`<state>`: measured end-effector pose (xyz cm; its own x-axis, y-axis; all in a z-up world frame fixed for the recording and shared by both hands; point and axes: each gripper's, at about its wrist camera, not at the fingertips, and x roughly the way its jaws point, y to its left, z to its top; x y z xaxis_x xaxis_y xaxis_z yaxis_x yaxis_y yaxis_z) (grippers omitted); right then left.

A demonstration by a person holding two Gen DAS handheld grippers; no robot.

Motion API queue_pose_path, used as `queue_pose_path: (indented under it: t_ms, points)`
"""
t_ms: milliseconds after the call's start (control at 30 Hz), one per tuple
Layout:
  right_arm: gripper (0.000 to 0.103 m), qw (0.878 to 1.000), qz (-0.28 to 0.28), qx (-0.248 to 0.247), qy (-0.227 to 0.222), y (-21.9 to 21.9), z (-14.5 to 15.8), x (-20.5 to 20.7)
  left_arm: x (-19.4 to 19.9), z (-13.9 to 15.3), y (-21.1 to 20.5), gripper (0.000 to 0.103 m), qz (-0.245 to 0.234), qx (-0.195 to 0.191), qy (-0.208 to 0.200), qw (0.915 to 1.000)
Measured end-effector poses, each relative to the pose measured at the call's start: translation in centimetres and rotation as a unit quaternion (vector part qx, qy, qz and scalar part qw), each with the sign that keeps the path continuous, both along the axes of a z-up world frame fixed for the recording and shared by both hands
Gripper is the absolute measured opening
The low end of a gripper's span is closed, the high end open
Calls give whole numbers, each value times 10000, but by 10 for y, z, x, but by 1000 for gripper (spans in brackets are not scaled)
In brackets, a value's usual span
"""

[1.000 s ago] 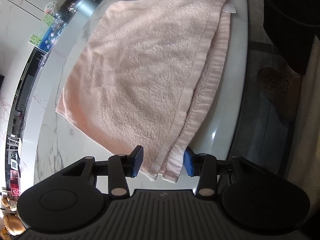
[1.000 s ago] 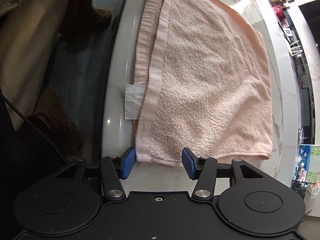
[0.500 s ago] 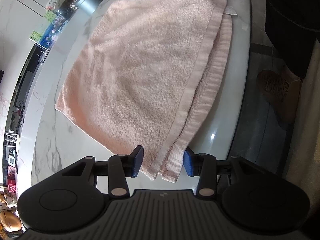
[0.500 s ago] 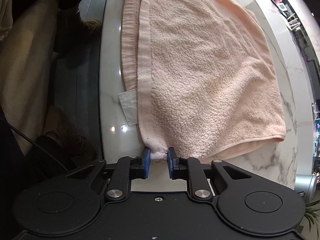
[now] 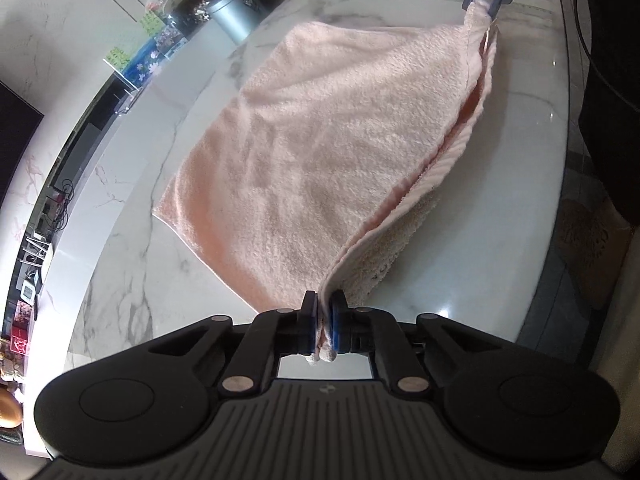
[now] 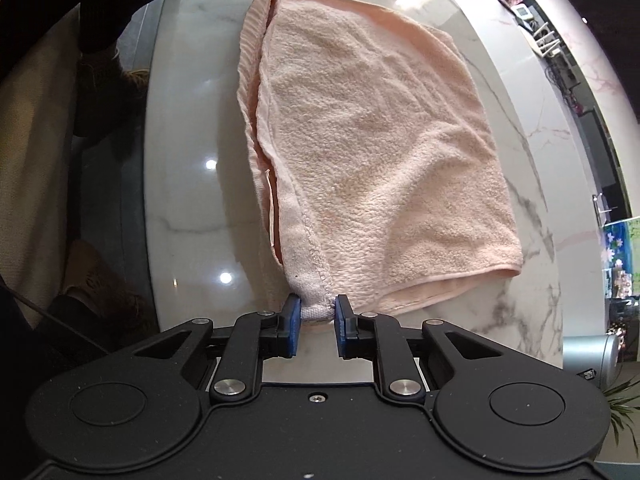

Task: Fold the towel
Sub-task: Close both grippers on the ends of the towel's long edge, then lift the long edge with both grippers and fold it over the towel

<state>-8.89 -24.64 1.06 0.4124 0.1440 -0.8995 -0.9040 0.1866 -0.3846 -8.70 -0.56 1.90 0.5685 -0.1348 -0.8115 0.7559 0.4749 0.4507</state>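
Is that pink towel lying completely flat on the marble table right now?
No, both the left gripper and the right gripper pinch corners of the pink towel, lifting its near edge off the marble table.

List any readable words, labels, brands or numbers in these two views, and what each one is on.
None can be read.
Colourful cards in a clear stand beyond the marble table: print too blurred.
Metal canister: dark label too small.
Left gripper body: small emblem, illegible.
Pink towel: no text showing.
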Motion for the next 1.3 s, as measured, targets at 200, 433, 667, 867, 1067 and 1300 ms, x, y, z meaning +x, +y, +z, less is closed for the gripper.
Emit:
queue_pose_path:
  t_ms: [200,433,667,867,1067,1300]
  points:
    - [16,9994,-116,91,325,-3,6,4,8,7,-2,6,-28,-23,15,10000]
    - [17,9978,-455,221,424,-8,-3,12,21,3,-3,6,154,-75,116,9998]
    - [42,9973,-411,220,569,-10,13,18,35,4,-6,6,294,-107,218,9993]
    - [50,9939,-169,504,966,2,38,14,39,5,-6,6,368,-117,287,9988]
    - [50,9963,-102,455,719,35,19,-1,40,7,-6,6,420,-139,340,9984]
    - [31,9964,-375,193,741,25,-3,4,38,9,-5,6,396,-134,344,9985]
